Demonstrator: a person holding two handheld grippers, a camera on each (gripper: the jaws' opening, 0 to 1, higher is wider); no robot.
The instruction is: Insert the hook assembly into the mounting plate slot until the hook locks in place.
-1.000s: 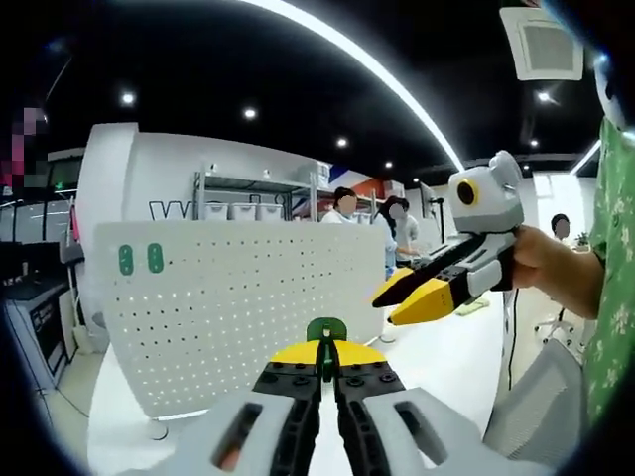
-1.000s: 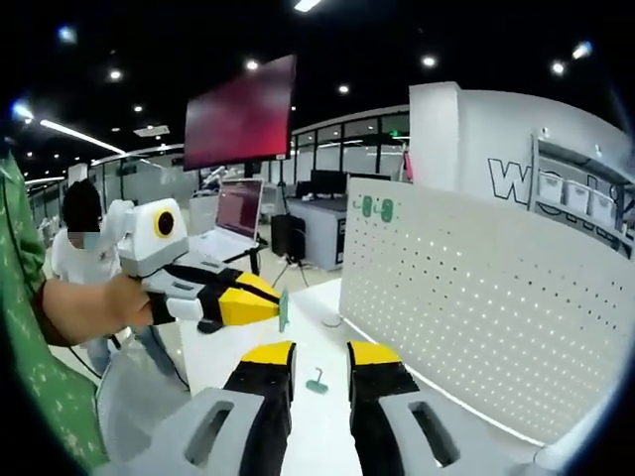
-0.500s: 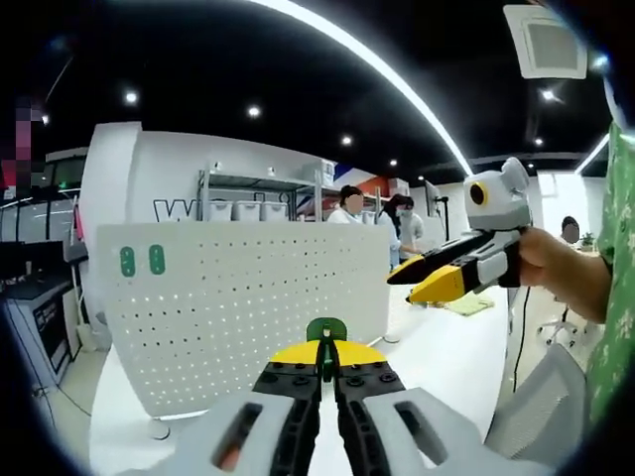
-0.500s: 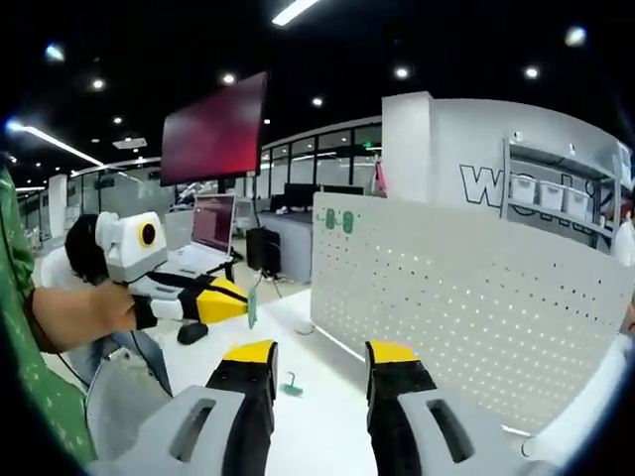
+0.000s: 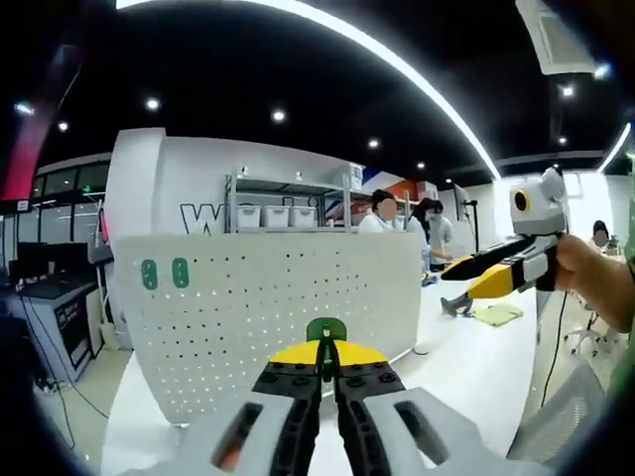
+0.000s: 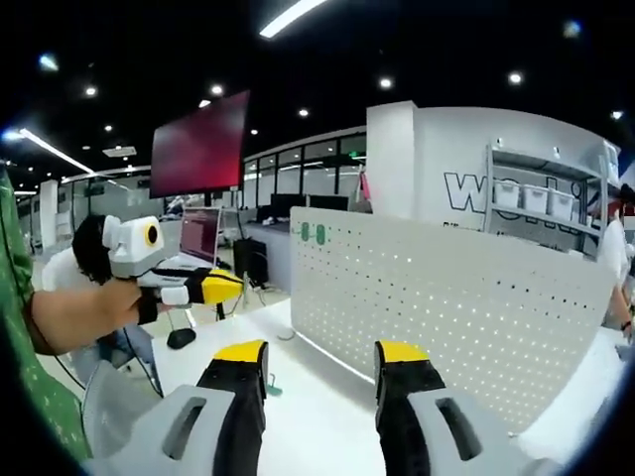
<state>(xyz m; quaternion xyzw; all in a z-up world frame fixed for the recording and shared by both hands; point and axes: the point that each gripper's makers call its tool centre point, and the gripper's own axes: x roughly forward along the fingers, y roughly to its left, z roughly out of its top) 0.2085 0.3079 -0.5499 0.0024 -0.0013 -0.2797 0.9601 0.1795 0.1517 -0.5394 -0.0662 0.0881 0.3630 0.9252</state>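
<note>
Between the left gripper (image 5: 326, 363) jaws, pinched tight, the green hook (image 5: 325, 331) stands upright at six o'clock before the white pegboard (image 5: 288, 297). Right gripper (image 6: 319, 357) gapes wide, now swung farther away toward three o'clock.

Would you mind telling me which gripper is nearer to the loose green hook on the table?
Right. The right gripper hovers open just above the green hook beside its left jaw; the left gripper is raised farther off.

A matt white perforated mounting plate (image 5: 268, 302) is seen; a smooth green plastic hook (image 5: 325, 330) is clamped.
</note>
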